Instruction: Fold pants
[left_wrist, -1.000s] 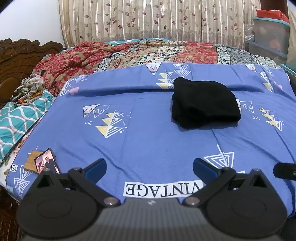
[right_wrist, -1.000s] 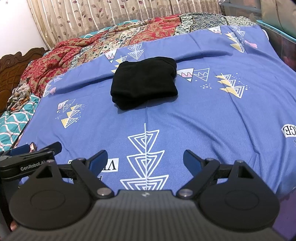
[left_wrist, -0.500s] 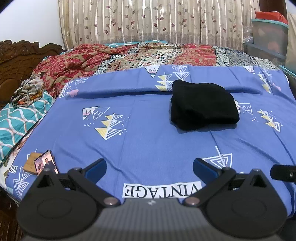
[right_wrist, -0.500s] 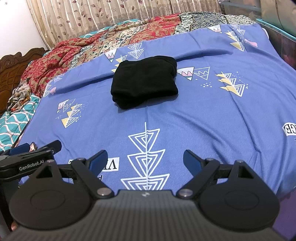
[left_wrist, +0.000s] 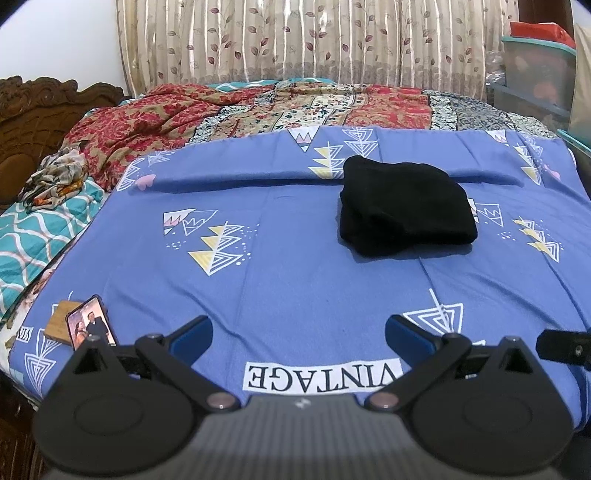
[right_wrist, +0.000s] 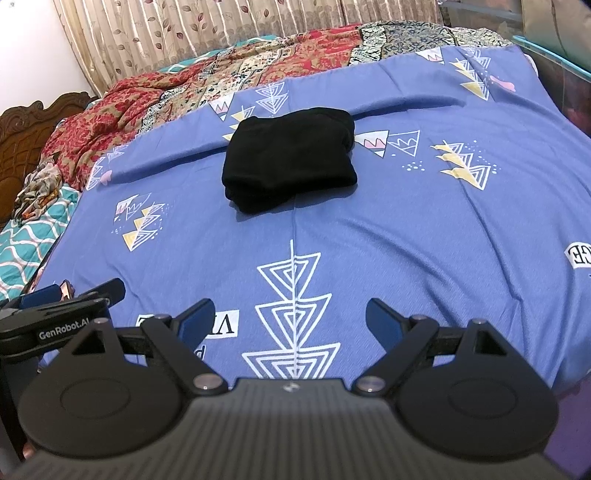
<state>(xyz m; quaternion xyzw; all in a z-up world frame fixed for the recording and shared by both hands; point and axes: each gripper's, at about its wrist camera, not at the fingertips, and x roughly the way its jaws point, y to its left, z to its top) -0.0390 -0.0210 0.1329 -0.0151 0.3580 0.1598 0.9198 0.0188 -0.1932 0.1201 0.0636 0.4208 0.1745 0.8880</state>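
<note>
Over at the left edge of the blue sheet (left_wrist: 295, 280): a phone (left_wrist: 90, 325) lying on a small wooden block (left_wrist: 61, 321), close to the bed's near corner and best kept out of any sweep. Just inboard of it, the left gripper (left_wrist: 299, 332) with claw spread wide, nothing between the pads, hovering over the near hem above the "VINTAGE" print (left_wrist: 321, 376). Farther in and well beyond both tools, the black pants (left_wrist: 402, 206) — already a compact, squared stack, sitting flat toward the far half of the sheet, just short of the raised crease across it. Judging by that shape, folding looks finished or nearly so; at most a light press on the top layer and a squaring of the front edge, reaching in low and from the near side so as not to drag the stack apart. To the right, the right gripper (right_wrist: 290, 319) likewise spread wide and empty, pointing down at the triangle print (right_wrist: 291, 314). Plenty of bare sheet between tools and pants — free room on all sides of the stack; right bed edge drops off toward storage bins (left_wrist: 535, 70).
</note>
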